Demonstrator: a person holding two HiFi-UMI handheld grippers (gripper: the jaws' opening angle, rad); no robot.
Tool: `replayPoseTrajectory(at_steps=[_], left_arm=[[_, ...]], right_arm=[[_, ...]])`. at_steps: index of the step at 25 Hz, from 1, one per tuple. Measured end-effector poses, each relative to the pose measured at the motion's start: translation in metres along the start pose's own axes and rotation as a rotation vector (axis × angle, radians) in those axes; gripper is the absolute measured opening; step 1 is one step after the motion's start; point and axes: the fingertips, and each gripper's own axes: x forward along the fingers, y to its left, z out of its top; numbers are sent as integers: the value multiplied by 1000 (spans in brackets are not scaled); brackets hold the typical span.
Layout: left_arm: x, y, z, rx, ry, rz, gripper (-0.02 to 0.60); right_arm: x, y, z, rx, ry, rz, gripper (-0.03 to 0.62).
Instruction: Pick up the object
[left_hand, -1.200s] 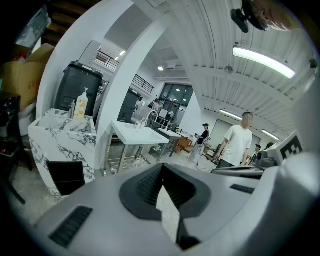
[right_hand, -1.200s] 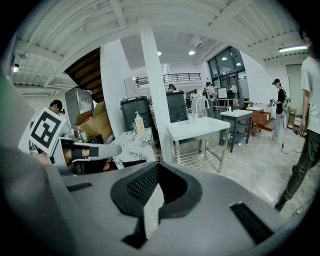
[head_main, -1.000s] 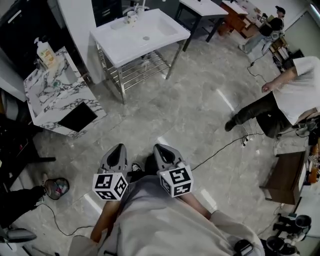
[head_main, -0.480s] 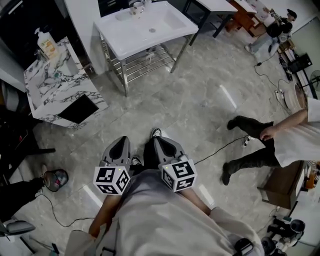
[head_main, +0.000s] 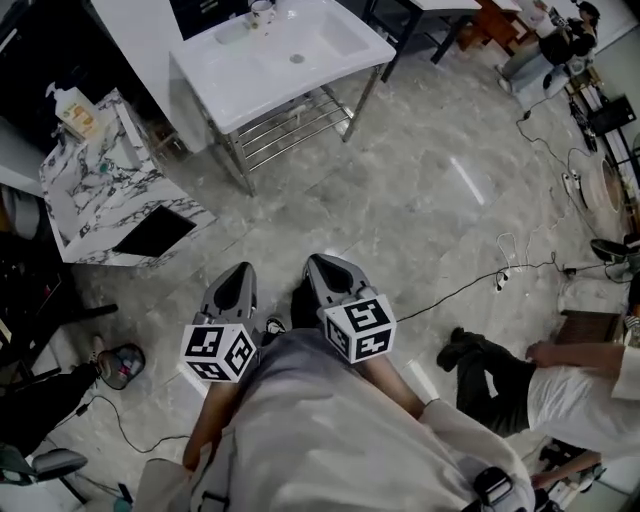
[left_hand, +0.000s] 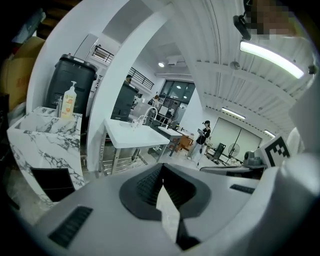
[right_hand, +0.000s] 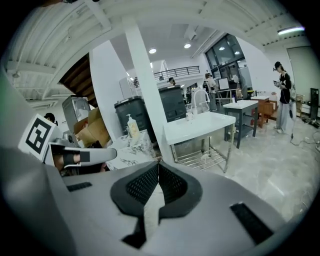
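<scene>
Floor (head_main: 400, 200): grey marble, washstand (head_main: 240, 90) ahead.
Tongs: left gripper (head_main: 240, 270), right gripper (head_main: 320, 262) closed, empty.
Object: unidentified; grip point unjudgeable.

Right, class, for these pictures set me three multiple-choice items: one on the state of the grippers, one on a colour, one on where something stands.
1. How do the left gripper and right gripper stand? A both wide open; B both shut, empty; C one open, one shut.
2. What colour is the sink? A black; B red; C white.
3. Where is the pump bottle? A on the marble cabinet; B in the sink; C in the right gripper.
Answers: 1 B, each gripper view shows the pads meeting with nothing between; 2 C, its top is plain white; 3 A, it stands on the cabinet's top.
</scene>
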Motion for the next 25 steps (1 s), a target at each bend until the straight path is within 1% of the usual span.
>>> replayPoseTrajectory(at_steps=[4, 11, 18, 25], left_arm=[[43, -12, 16, 18, 18, -11, 2], [102, -28, 36, 51, 32, -29, 2], [153, -37, 51, 55, 33, -8, 2], [197, -54, 65, 55, 28, -9, 2]], right_arm=[[12, -48, 18, 11, 12, -17, 11], [31, -109, 45, 58, 12, -19, 11], [39, -160, 59, 33, 33, -43, 11], [44, -198, 71, 37, 43, -15, 11]])
